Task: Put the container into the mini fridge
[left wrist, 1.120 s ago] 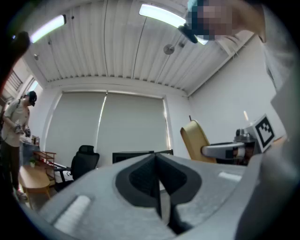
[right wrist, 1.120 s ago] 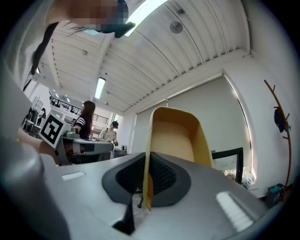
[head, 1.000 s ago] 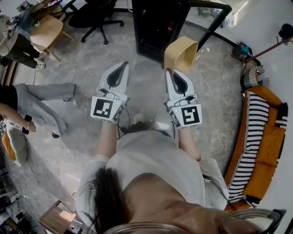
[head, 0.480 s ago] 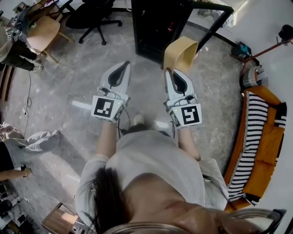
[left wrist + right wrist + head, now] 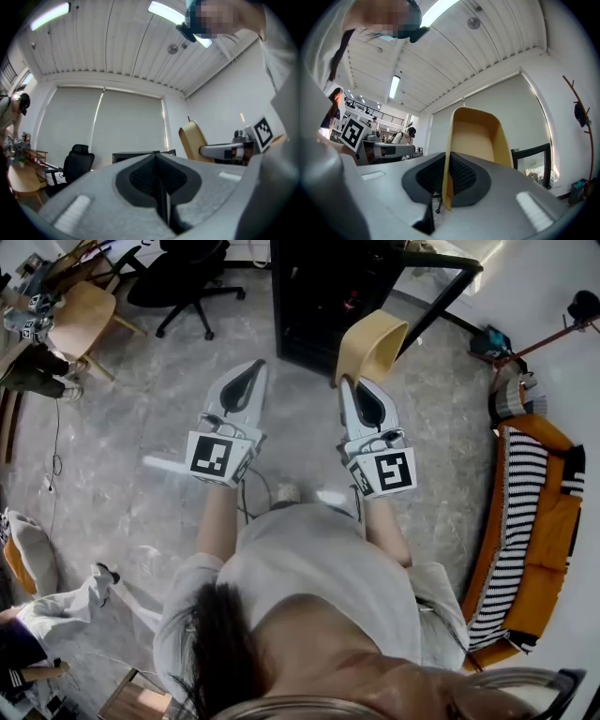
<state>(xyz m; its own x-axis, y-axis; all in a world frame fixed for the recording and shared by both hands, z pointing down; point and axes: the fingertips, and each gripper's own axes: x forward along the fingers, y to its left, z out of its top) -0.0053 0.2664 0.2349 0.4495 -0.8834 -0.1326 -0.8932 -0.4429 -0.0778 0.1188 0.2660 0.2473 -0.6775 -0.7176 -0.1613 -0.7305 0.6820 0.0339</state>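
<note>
Holding: right gripper [image 5: 351, 382] clamped on wall of tan container [image 5: 372, 345], upper centre of frame, long axis pointing ahead toward black mini fridge [image 5: 314, 296] just beyond. Left gripper [image 5: 253, 369] closed, empty, alongside at left.

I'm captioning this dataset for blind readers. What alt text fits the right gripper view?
The right hand-held gripper is shut on one thin wall of a tan container, which stands up beyond the jaws with its open hollow facing the camera. Behind it are a pale window blind and a slatted ceiling with strip lights.
</note>
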